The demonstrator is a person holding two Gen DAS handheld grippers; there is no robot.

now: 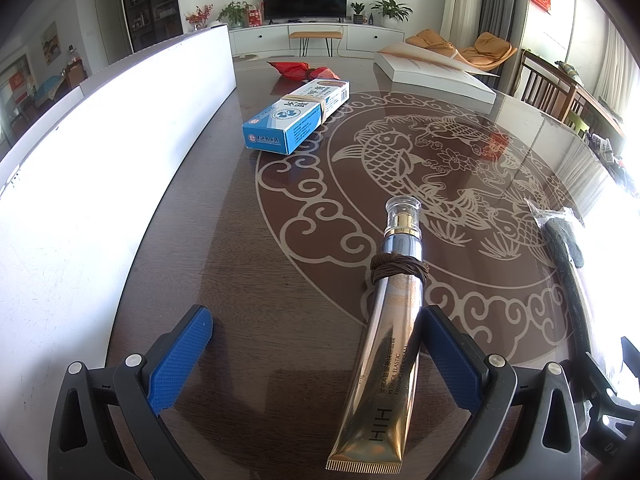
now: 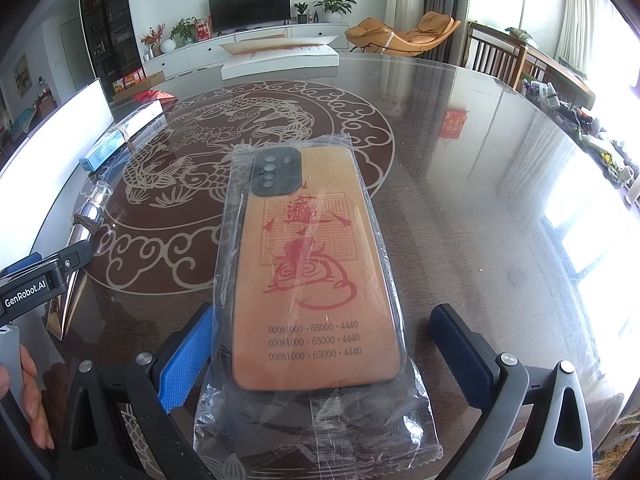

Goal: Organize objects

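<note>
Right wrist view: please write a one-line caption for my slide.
Open right gripper straddles a plastic-wrapped orange phone case lying on the glass-topped table.

my left gripper (image 1: 316, 356) has bright blue pads on black arms. low in its frame lies a gold tube (image 1: 384, 364) with a silver neck, clear cap and brown cord. the table (image 1: 224, 248) is dark brown with a cream fish-and-cloud pattern — upper centre, a blue and white box (image 1: 294, 118). in my right view, centre, an orange phone case (image 2: 312, 272) printed in red, with a black camera block.
</note>
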